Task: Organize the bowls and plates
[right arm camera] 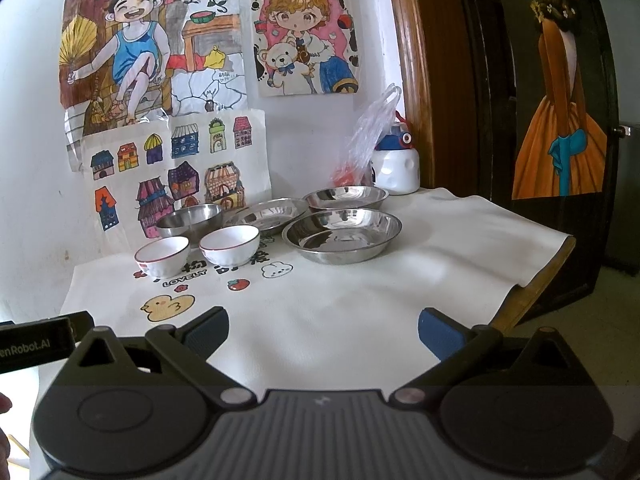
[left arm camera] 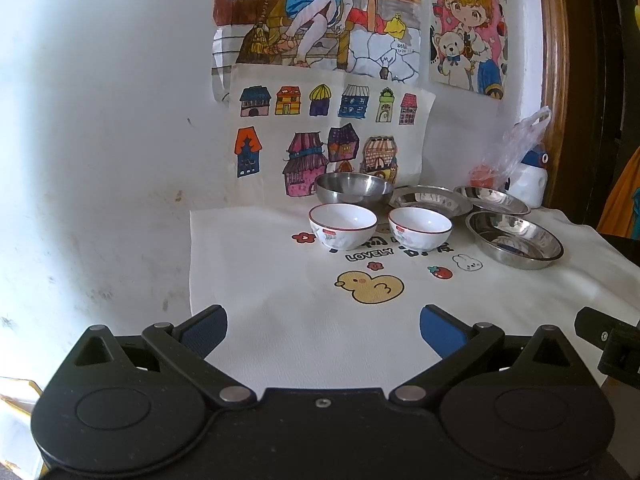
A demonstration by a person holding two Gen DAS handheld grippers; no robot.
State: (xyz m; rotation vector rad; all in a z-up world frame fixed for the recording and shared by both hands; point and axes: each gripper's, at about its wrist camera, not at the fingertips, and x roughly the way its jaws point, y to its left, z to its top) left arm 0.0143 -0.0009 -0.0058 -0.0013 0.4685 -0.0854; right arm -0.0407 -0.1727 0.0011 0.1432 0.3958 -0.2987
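**Both grippers wide apart, dishes grouped at the far wall**

The left hand-held gripper (left arm camera: 323, 328) and right hand-held gripper (right arm camera: 323, 330) hover over the near tabletop (right arm camera: 360, 304), jaws spread wide, holding nothing. Far back sit 2 white ceramic bowls (left arm camera: 343, 226) (left arm camera: 420, 228) side by side, a steel bowl (left arm camera: 354, 188) behind them, and 3 steel plates (left arm camera: 514, 240) (left arm camera: 430, 199) (left arm camera: 491, 199) to the right.
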